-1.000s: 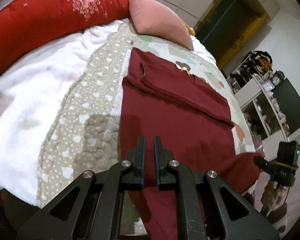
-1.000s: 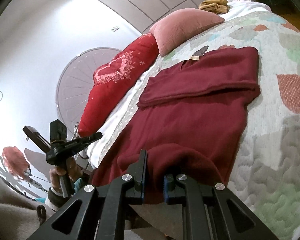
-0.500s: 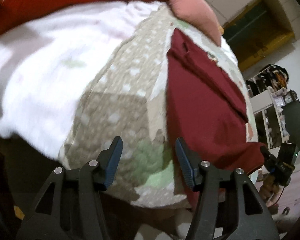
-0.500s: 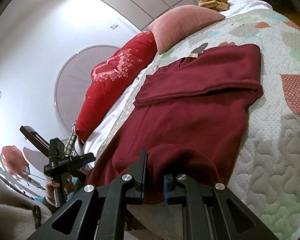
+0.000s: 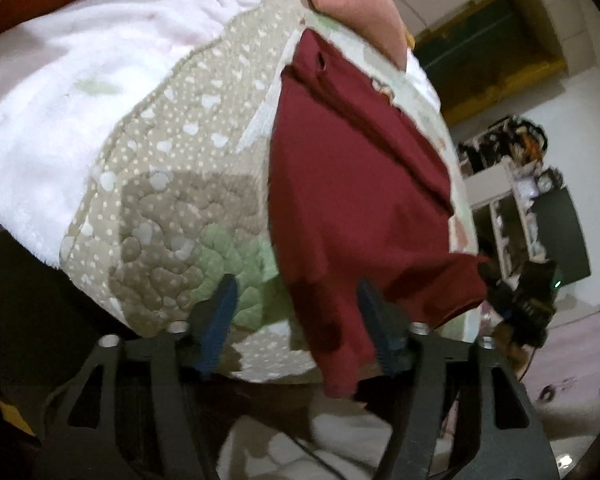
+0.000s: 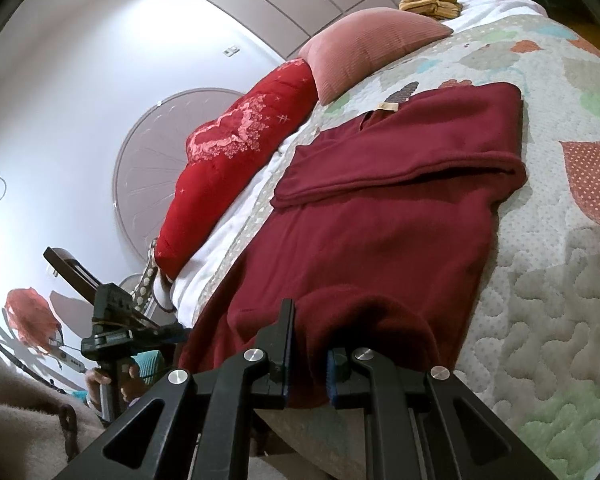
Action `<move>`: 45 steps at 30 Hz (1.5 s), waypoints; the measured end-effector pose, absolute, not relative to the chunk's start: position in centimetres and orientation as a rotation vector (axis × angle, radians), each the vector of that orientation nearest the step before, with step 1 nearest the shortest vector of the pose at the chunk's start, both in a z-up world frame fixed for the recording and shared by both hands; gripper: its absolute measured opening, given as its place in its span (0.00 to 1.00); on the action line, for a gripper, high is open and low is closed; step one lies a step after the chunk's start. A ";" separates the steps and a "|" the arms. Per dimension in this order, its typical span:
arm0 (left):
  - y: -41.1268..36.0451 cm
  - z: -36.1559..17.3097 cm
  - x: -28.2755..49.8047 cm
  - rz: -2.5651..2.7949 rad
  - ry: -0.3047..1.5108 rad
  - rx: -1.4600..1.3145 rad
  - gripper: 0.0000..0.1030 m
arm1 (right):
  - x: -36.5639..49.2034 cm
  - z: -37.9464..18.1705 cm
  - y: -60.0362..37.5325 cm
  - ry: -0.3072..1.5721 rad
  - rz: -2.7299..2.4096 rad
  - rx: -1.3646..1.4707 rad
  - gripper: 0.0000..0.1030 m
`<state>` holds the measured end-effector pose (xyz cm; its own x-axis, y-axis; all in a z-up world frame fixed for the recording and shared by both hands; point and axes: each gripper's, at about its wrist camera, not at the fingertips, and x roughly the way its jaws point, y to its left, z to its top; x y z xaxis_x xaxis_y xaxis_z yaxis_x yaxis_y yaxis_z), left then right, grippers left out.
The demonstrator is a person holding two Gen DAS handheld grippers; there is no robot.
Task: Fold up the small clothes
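On the quilt (image 6: 540,300), maroon garment (image 6: 380,232), tan neck label (image 6: 388,107) unreadable, right hand-held gripper (image 6: 308,356) clamping its hem, left hand-held gripper (image 5: 296,320) spread wide.

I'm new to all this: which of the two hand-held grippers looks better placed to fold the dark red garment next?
The right hand-held gripper, probably: it is shut on the near hem of the garment, ready to lift it. The left hand-held gripper is open, holding nothing, at the bed's edge.

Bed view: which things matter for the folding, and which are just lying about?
Job:
maroon garment
left gripper, open
right gripper, shut on the hem

Lying about:
pink pillow
red cushion
quilt
yellow cloth
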<state>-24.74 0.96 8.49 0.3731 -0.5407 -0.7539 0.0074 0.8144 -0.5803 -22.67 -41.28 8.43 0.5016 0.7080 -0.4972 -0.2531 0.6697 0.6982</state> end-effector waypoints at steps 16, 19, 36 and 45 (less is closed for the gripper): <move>-5.4 5.4 -24.5 -0.404 1.222 -0.319 0.58 | -23.0 8.4 -41.3 0.860 0.634 0.605 0.12; -5.9 5.6 -24.0 -0.414 1.198 -0.281 0.23 | -22.7 8.4 -41.4 0.862 0.635 0.605 0.12; -5.0 11.7 -15.4 -0.478 0.949 -0.383 0.08 | -21.4 10.4 -43.7 0.746 0.586 0.674 0.12; -8.6 13.6 -4.4 -0.459 0.871 -0.337 0.07 | -14.2 13.1 -46.6 0.638 0.491 0.657 0.11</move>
